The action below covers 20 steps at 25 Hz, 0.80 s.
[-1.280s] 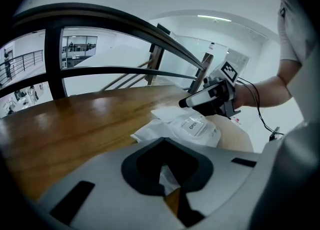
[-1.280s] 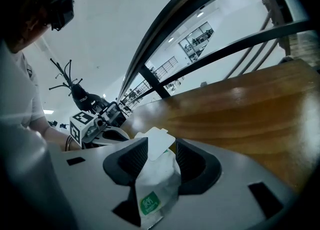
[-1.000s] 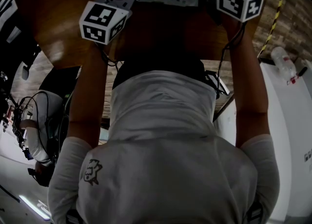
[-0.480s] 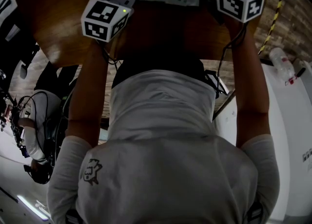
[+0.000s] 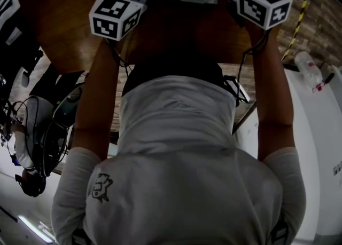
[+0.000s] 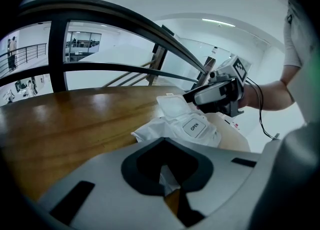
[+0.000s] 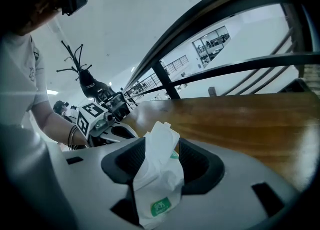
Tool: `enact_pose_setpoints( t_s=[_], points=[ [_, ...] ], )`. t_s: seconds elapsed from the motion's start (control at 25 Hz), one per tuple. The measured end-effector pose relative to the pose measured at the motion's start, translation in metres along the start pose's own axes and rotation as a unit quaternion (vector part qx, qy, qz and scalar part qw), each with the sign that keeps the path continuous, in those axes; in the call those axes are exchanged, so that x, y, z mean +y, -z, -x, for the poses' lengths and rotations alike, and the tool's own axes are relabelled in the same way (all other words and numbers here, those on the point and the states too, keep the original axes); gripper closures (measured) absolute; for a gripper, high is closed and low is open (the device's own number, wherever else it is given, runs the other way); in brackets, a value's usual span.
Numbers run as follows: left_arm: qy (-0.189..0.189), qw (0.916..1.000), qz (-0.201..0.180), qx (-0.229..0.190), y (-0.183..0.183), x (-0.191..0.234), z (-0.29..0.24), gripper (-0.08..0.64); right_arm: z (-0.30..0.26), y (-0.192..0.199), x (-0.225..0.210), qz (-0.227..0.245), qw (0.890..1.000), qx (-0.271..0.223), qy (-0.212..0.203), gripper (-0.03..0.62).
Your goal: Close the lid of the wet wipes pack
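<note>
A: So, starting at the left: what is the left gripper [image 6: 169, 188] doing?

B: Its jaws are drawn close together and pinch a white corner of the wet wipes pack [image 6: 187, 130].

A: And where is the pack?

B: It lies on the wooden table [image 6: 75, 124], between the two grippers. Its lid [image 6: 172, 105] is up, tilted back off the opening. A label reading "OPEN" [image 6: 194, 126] shows on the pack just beside the lid.

A: Is the lid shut at all?

B: No, the flap stands clear of the pack.

A: And on the right?

B: The right gripper [image 7: 161, 171] has its jaws spread wide, and they have just been opening. The other end of the pack, with its green logo [image 7: 160, 205], sits between them along with the raised lid. The jaws stand off from it rather than clamping. In the left gripper view the right gripper's tip is just beside the lid, but I can't tell whether it touches.
</note>
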<state>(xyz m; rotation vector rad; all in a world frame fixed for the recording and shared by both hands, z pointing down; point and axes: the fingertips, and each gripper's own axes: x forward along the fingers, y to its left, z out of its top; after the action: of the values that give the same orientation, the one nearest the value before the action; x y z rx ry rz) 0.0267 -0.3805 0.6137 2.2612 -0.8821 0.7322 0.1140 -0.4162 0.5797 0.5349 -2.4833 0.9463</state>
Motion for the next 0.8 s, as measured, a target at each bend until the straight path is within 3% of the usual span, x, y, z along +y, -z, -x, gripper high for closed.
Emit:
enact_pose_setpoints(
  t_s=[0.8],
  points=[
    [-0.003,0.9999,0.002,-0.012,-0.001,0.007,0.001,0.546,0.01,-0.002,0.03,0.002,0.999,-0.029,0.024,0.397]
  ],
)
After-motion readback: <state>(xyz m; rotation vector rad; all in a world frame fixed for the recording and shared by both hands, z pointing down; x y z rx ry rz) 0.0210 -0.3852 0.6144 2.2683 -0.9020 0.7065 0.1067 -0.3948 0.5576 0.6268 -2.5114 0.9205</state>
